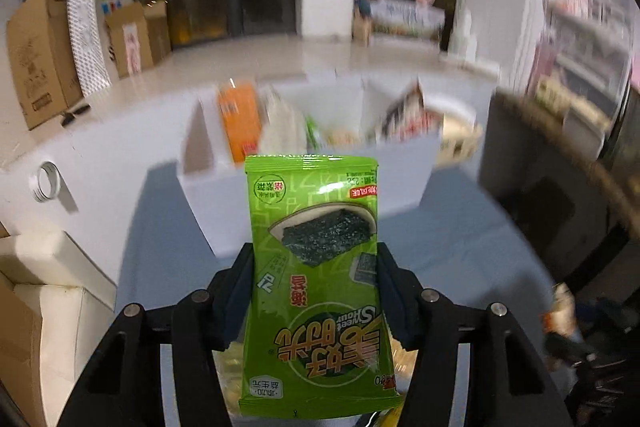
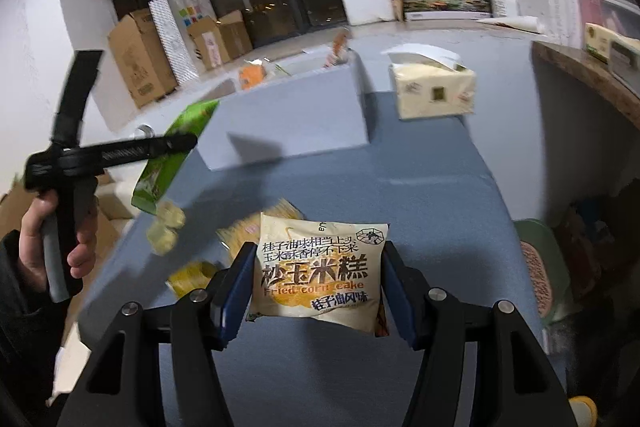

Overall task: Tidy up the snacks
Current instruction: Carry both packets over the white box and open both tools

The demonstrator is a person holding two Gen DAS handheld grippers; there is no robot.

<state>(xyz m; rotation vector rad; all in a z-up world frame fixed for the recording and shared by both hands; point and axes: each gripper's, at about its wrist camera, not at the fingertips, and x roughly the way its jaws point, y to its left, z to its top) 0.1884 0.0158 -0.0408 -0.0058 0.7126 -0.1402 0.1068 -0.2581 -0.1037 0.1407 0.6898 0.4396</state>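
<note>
Seaweed packet [image 1: 314,267] gripped in left tongs [image 1: 316,259], corn cake bag [image 2: 320,275] in right tongs [image 2: 320,267] — lift both clear, then lower upright into white organizer box [image 1: 304,179].

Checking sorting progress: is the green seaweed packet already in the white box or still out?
Out. The left claw holds the green seaweed packet in the air, short of the white box.

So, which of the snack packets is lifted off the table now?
The green seaweed packet, clamped in the left gripper and raised off the blue table. The fried corn cake packet in the right gripper is low over the table.
</note>
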